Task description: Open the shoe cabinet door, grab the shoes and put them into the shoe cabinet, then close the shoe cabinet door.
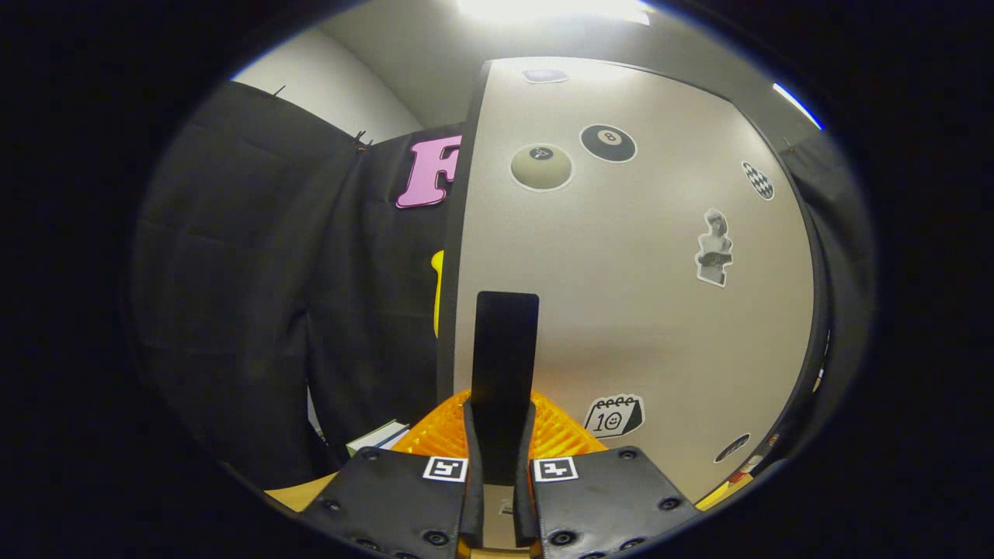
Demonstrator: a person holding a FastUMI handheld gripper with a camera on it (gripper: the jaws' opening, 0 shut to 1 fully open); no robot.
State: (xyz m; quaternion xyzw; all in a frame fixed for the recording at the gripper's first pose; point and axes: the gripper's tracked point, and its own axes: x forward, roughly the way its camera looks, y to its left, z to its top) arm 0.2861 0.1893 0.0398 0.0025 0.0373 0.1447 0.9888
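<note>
The shoe cabinet door (pixel 637 310) is a pale panel with several stickers on it, and it stands close in front of me. Its dark left edge (pixel 458 256) runs upright, with the booth's black cloth beyond it. A black upright handle (pixel 505 349) is fixed to the door near that edge. My gripper (pixel 503 423) is shut on the lower end of this handle, one finger pressing on each side. The handle rises straight up from between the fingertips (pixel 435 431).
The black cloth wall (pixel 256 295) hangs to the left of the door. Low down beside the left finger lies a small stack of flat things like books (pixel 378 435) on a light wooden surface (pixel 299 493). A ceiling light (pixel 543 8) glares above.
</note>
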